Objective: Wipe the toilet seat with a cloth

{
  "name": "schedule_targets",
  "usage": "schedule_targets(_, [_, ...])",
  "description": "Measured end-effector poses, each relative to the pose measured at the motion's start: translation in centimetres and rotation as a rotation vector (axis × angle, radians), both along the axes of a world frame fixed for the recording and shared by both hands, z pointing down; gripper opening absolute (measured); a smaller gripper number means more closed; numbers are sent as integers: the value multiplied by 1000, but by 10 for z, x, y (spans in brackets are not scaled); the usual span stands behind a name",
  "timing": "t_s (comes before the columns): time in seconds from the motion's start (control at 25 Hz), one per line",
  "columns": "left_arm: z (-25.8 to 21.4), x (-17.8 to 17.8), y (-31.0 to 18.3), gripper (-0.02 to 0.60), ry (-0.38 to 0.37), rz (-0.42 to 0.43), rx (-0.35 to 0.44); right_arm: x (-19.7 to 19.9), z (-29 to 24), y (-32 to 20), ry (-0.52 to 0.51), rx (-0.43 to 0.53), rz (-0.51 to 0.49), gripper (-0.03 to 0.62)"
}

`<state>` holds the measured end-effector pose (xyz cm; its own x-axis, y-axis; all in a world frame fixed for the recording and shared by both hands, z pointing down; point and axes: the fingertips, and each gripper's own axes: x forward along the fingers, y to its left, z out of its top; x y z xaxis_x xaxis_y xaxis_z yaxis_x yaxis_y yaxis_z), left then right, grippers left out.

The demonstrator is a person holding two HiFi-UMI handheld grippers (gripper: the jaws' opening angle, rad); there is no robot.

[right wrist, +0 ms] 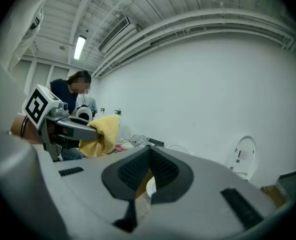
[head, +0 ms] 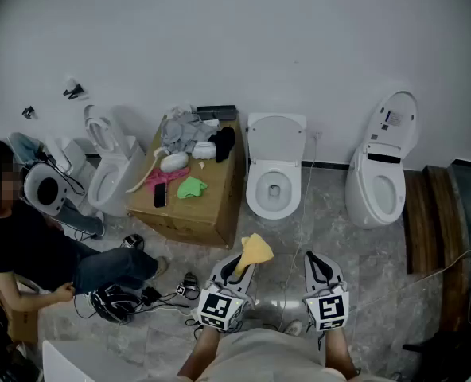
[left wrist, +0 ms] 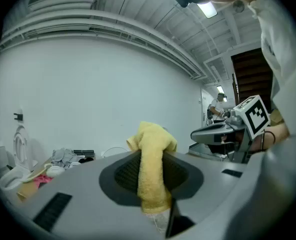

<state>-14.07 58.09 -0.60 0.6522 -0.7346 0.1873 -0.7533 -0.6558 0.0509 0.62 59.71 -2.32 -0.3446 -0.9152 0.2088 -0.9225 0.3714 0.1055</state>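
Note:
A yellow cloth point(head: 257, 249) is clamped in my left gripper point(head: 242, 264), which is held low over the floor in front of the middle toilet point(head: 274, 183). That toilet is white, with its lid up against the wall and its seat ring point(head: 255, 189) down. In the left gripper view the cloth point(left wrist: 153, 181) hangs folded between the dark pads and sticks out past the tips. My right gripper point(head: 319, 261) is held beside the left one, shut with nothing in it. In the right gripper view its pads point(right wrist: 138, 171) meet at the tip, and the left gripper's cloth point(right wrist: 102, 134) shows at the left.
A cardboard box point(head: 208, 213) with rags and small items stands left of the middle toilet. A second toilet point(head: 383, 173) stands at the right and a third point(head: 112, 173) at the left. A seated person point(head: 29, 245) and cables point(head: 124, 301) are at the lower left. Wooden boards point(head: 426, 213) lie at the far right.

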Motion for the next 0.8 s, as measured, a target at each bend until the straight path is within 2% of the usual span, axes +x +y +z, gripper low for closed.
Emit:
schedule_targets(0.12, [-2,-10,-7,103,6,18,9,-7,-1,-7,7,5,24,8])
schedule_targets(0.24, [-5,-20,-17,103,7,52,32,-21,7,-12,24,-46,38,8])
schedule_targets(0.48, [-9,-38,-44,103,29,108,63,-43,8,-37,38,19,93,8])
schedule_targets(0.8, [-13,-67,-94,103,69,107,87,-79,0,-71,64,14,97,8])
